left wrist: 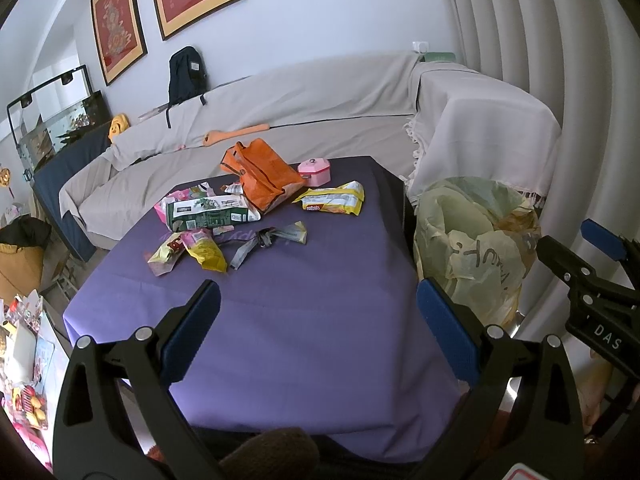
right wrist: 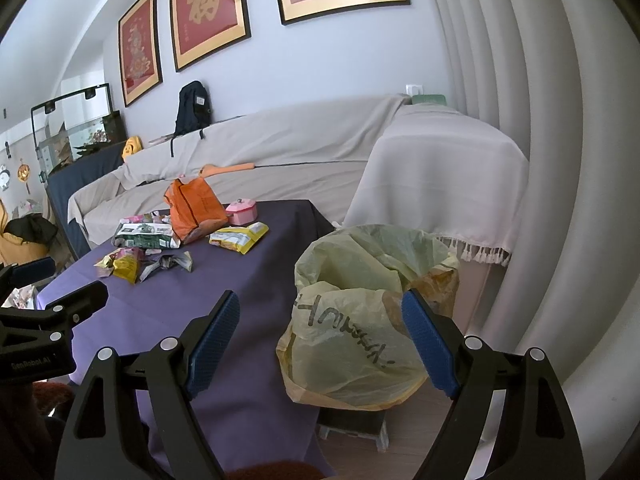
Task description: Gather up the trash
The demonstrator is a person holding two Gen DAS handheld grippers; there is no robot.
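Several wrappers lie on the far half of the purple-clothed table (left wrist: 304, 320): a green-and-white packet (left wrist: 210, 216), an orange bag (left wrist: 262, 178), a yellow wrapper (left wrist: 334, 200), a grey knotted wrapper (left wrist: 268, 240) and small yellow-pink wrappers (left wrist: 188, 252). A yellowish plastic trash bag (right wrist: 360, 320) stands open beside the table's right edge. My left gripper (left wrist: 318, 304) is open over the near, bare part of the table, nothing between its fingers. My right gripper (right wrist: 320, 320) is open too, held in front of the trash bag. The same wrappers (right wrist: 160, 240) show left in the right wrist view.
A pink lidded box (left wrist: 316, 170) sits at the table's far edge. A covered sofa (left wrist: 300, 96) runs behind the table, with a dark backpack (left wrist: 186, 74) on it. White curtains (right wrist: 540, 140) hang at the right. Clutter (left wrist: 24, 352) fills the floor at the left.
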